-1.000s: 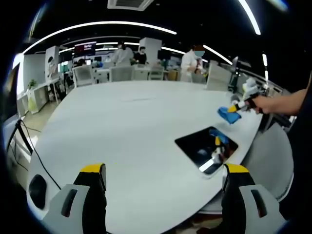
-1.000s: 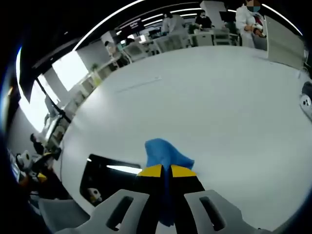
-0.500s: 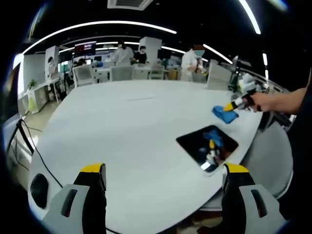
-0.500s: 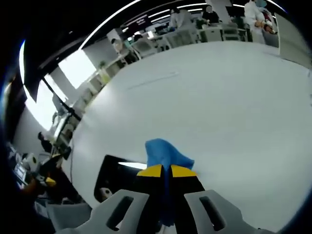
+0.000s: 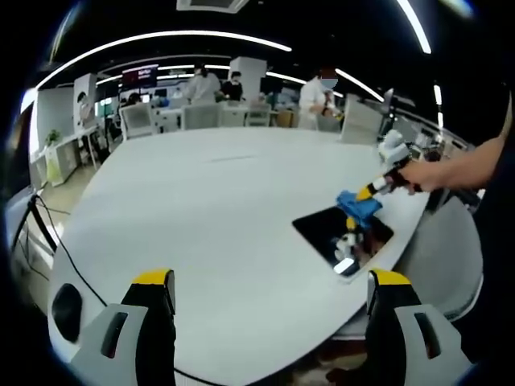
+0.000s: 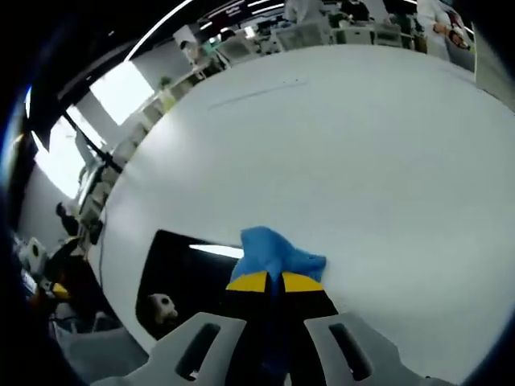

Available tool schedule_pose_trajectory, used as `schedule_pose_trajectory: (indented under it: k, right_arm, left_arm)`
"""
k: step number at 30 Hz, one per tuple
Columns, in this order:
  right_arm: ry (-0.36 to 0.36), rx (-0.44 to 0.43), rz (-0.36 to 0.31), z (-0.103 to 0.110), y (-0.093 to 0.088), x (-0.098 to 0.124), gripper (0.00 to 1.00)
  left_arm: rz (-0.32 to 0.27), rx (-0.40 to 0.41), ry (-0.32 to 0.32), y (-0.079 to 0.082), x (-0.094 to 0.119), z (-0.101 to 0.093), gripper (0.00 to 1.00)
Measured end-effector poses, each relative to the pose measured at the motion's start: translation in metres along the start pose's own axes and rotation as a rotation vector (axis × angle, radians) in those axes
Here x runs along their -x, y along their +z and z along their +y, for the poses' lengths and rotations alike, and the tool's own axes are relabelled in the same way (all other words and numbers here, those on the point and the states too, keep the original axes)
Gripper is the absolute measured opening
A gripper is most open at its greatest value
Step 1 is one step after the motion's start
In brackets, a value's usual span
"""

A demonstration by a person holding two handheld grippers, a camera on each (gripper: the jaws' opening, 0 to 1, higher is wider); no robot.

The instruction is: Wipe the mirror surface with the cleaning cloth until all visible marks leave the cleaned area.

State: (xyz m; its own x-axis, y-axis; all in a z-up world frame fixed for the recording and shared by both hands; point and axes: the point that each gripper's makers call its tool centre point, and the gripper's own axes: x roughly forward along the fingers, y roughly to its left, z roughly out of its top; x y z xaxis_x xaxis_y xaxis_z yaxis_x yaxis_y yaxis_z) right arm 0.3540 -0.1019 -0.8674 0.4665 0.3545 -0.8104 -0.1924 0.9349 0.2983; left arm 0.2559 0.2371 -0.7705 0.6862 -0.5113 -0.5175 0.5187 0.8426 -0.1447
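Right tongs: closed on one blue cloth, held at the mirror's edge.
Left tongs: open, empty, well apart from the mirror.
Mirror: one, dark, flat near the surface edge.
Risk: pushing may slide the mirror off the surface edge; the bunched cloth may smear.
Count: two tongs.

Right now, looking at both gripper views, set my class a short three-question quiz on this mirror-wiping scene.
1. True or false: the right hand-held gripper is shut on the blue cloth.
2. The mirror lies: A) at the table's middle, B) near the table edge, C) on a chair.
3. Fill in: the left hand-held gripper holds ____.

Key: 1 true; 2 B; 3 nothing, its jaws stand wide apart.
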Motion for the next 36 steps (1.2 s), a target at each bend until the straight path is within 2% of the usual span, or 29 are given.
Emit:
schedule_pose_trajectory:
  k: [3,11,21,36]
  right_arm:
    - [-0.015,0.026,-0.006,-0.001,0.003,0.002,0.00]
    - [-0.020,0.013,0.019,0.003,0.004,0.000,0.00]
    - [-0.011,0.107,0.060,0.040,0.006,-0.015,0.00]
    - [0.056,0.099,0.083,0.086,0.015,-0.038,0.00]
  left_arm:
    - [0.000,-0.004,0.007,0.003,0.002,0.005,1.00]
    - [0.005,0.003,0.009,-0.001,0.000,0.007,1.00]
    - [0.012,0.010,-0.007,-0.006,-0.003,0.002,1.00]
    - [0.015,0.024,-0.003,-0.008,-0.002,0.006,1.00]
